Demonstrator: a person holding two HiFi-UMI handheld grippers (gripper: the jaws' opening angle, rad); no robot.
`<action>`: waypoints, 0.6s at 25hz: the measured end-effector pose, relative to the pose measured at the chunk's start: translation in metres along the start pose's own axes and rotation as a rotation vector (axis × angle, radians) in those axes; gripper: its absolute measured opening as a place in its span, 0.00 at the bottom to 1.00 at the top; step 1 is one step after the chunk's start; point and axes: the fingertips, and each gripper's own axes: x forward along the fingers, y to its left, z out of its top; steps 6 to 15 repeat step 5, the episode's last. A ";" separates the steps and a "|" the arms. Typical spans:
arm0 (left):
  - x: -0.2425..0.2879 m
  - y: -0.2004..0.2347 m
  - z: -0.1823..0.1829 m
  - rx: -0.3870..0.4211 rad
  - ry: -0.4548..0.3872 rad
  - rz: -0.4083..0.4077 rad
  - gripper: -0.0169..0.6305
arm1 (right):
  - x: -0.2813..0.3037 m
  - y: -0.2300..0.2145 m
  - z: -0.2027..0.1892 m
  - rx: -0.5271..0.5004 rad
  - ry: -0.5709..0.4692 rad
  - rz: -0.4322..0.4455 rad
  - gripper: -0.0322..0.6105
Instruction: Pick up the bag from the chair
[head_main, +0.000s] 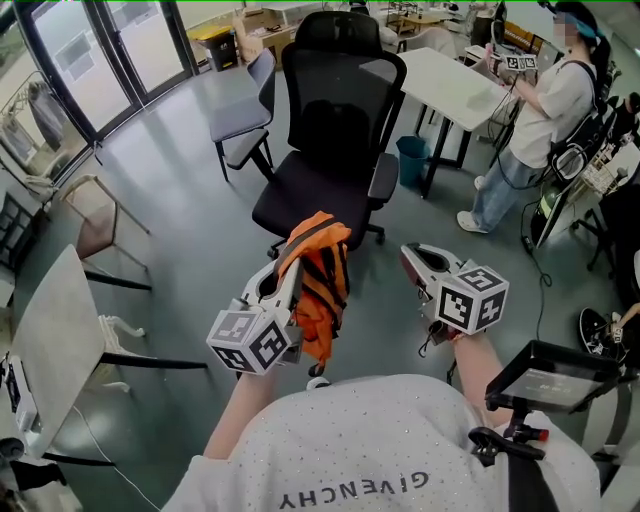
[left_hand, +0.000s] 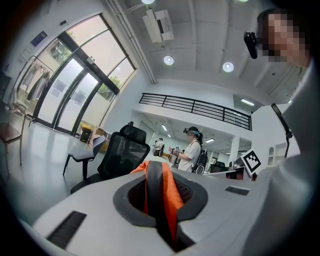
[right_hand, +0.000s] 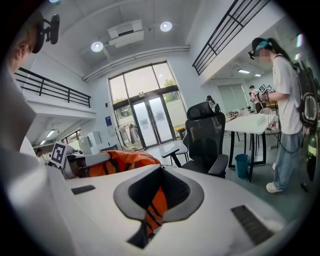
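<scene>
Head view: the left claw (head_main: 292, 260) is clenched on the orange bag (head_main: 322, 285), which hangs in the air in front of the person, clear of the black chair (head_main: 330, 175) behind it. The chair seat is bare. In the left gripper view a black-and-orange strap (left_hand: 160, 187) runs up through the pinched jaws. The bag is bunched up, and I cannot tell what is in it. The right claw (head_main: 414, 258) sits just right of the bag, apart from it. Its jaws are drawn together on nothing, and orange fabric shows past them through the gap. A blue bin (head_main: 410, 158) stands on the floor by the white worktop (head_main: 450, 85); its contents cannot be seen.
</scene>
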 end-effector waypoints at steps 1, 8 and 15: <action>0.000 -0.001 0.000 0.003 0.000 -0.002 0.06 | 0.000 -0.001 0.000 0.002 -0.001 -0.001 0.05; 0.000 0.001 0.000 0.004 -0.006 -0.001 0.06 | 0.005 -0.005 0.000 0.005 -0.002 -0.004 0.05; 0.000 0.001 0.000 0.004 -0.006 -0.001 0.06 | 0.005 -0.005 0.000 0.005 -0.002 -0.004 0.05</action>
